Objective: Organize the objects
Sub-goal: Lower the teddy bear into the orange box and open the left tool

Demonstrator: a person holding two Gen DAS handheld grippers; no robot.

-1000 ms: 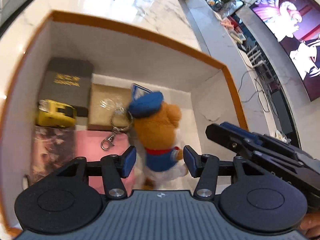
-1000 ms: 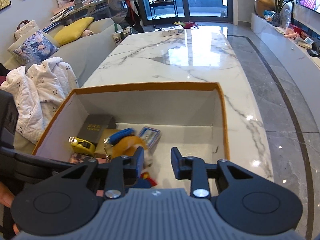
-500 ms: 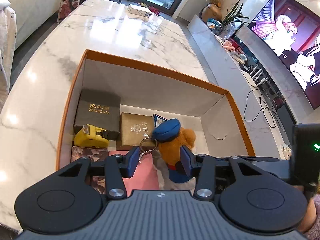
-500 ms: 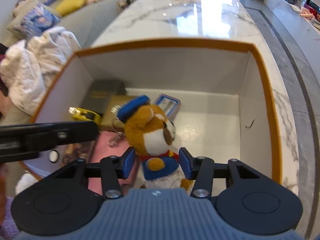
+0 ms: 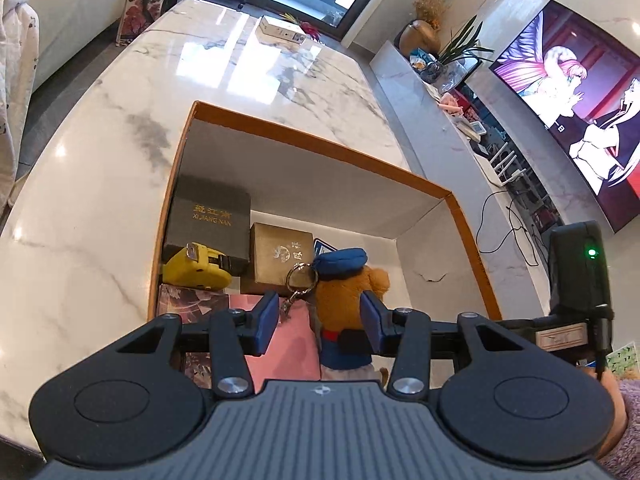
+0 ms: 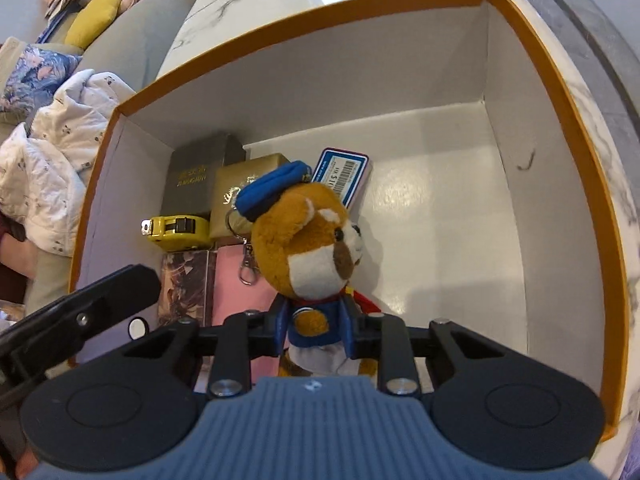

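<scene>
Fuzzy orange-brown plush bear [image 6: 308, 248] with blue soft cap, white muzzle and chest, blue vest, red collar; metal key ring and clasp [image 6: 246, 268] hang off the cap. It stands upright inside the box, near middle front.

Right tool [image 6: 314, 328]: jaws closing, blue pads on both sides of the bear's blue torso, pressing into it; clamped on the bear. Left tool [image 5: 318, 322]: jaws partly apart, nothing between the pads; bear sits just behind its right pad, key ring near its left pad, contact not clear.

Container: open rectangular cardboard box [image 6: 516, 28], orange rim, white smooth inner walls, on a glossy white marble counter [image 5: 100, 208]. Inside, left side: dark grey matte square box with gold lettering [image 6: 192, 176] at back corner; gold-tan square box with emblem [image 6: 240, 196] beside it; yellow plastic tape measure [image 6: 176, 230] in front of the grey box; printed dark booklet [image 6: 182, 284] and flat pink card [image 6: 240, 300] at the front. Behind the bear: blue-framed flat packet with barcode label [image 6: 344, 178]. Right half of the floor bare.
</scene>
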